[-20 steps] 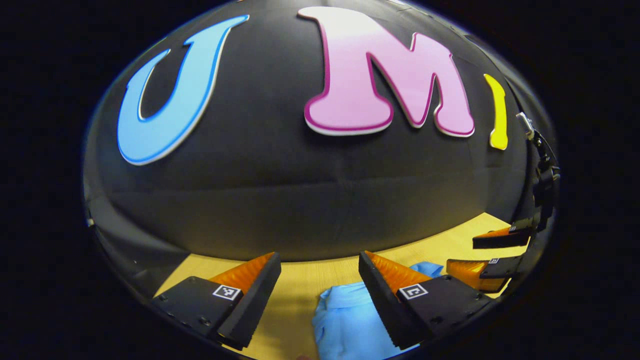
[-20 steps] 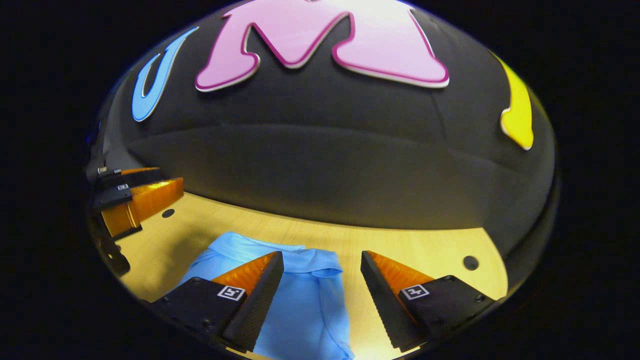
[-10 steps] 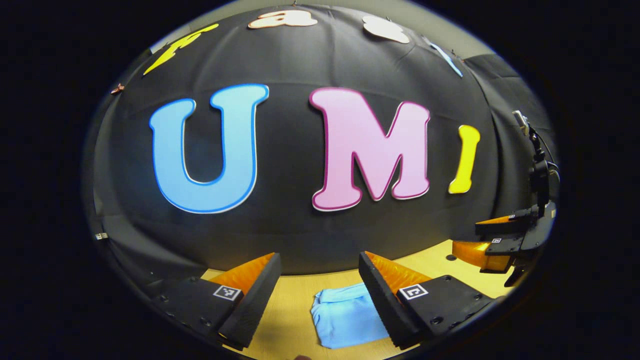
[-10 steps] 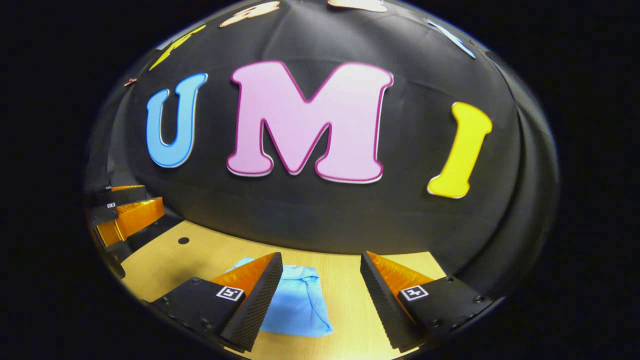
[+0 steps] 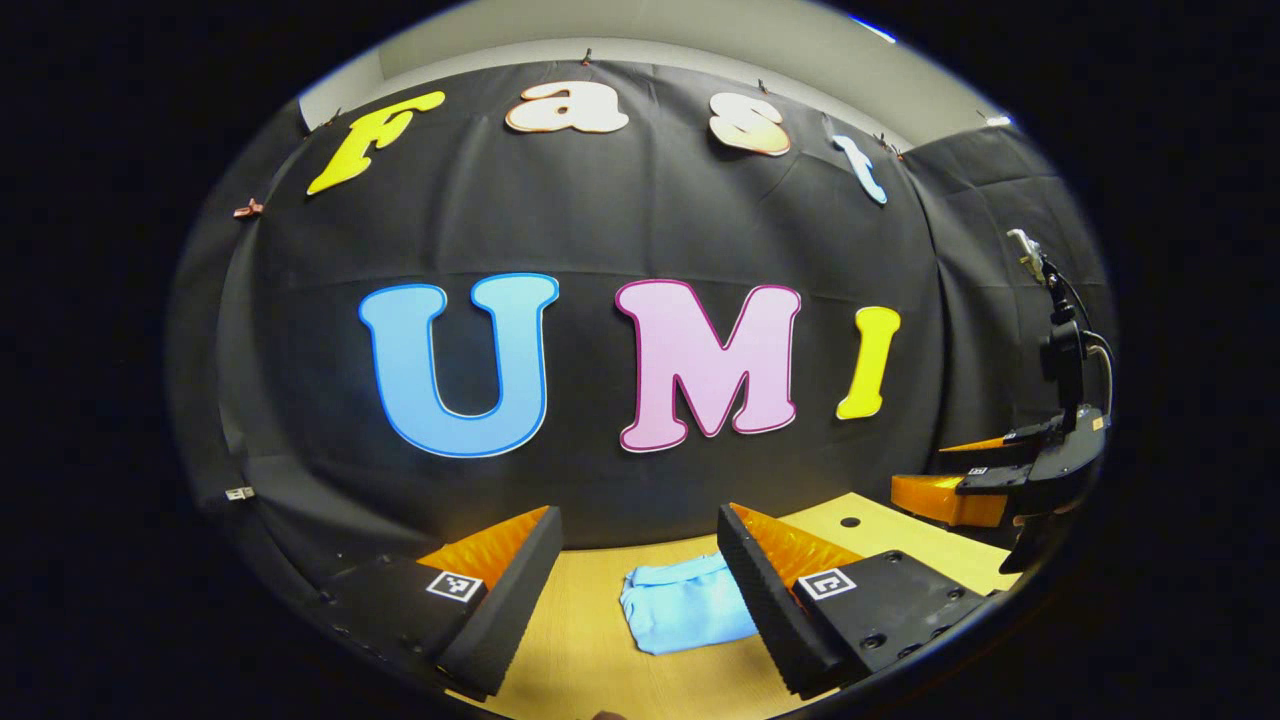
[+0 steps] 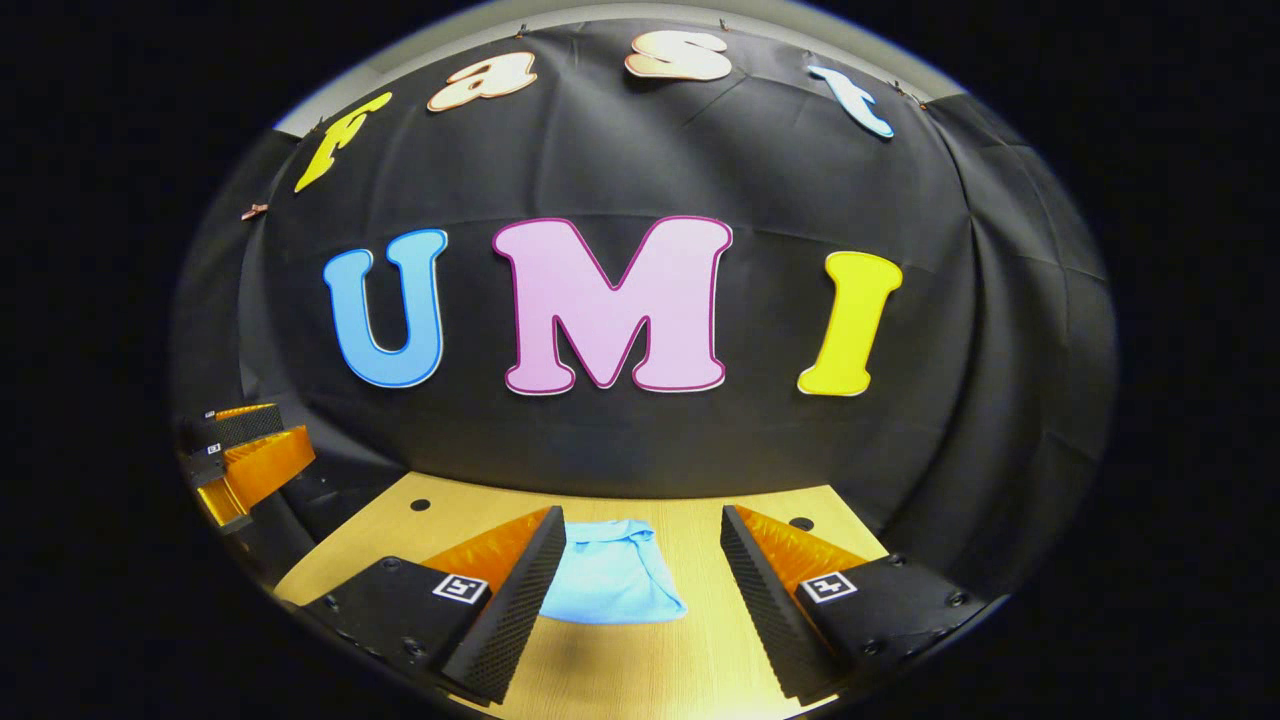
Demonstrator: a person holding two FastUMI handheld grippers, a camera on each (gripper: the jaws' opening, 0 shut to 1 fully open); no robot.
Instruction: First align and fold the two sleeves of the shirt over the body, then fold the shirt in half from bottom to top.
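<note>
On the wooden counter (image 6: 640, 670) the blue shirt (image 6: 612, 580) lies as a small, compact packet, with its far end toward the black cloth wall (image 6: 640, 450). Its sides look straight and no sleeve sticks out, so I judge that both folds are done and the step in hand is only to pull back and finish.

Both claws are held above the counter, apart from the shirt. The left claw (image 5: 640, 580) is released, with its fingers wide apart and nothing between them; in the left gripper view the shirt (image 5: 685, 610) sits partly behind the right-hand finger (image 5: 770, 600). The right claw (image 6: 642, 585) is also released and empty, and the shirt appears in the gap between its fingers, nearer to the left one (image 6: 510, 600). Each claw also shows at the edge of the other view, the right claw (image 5: 985, 485) well to the side of the shirt.

To do this step well, I think the claws should stay open and go away upward and backward, so that no finger catches the top layer and opens the fold. If an edge looks loose, a light press with a flat finger would be enough. Small round holes (image 6: 800, 523) in the counter lie near the far edge.
</note>
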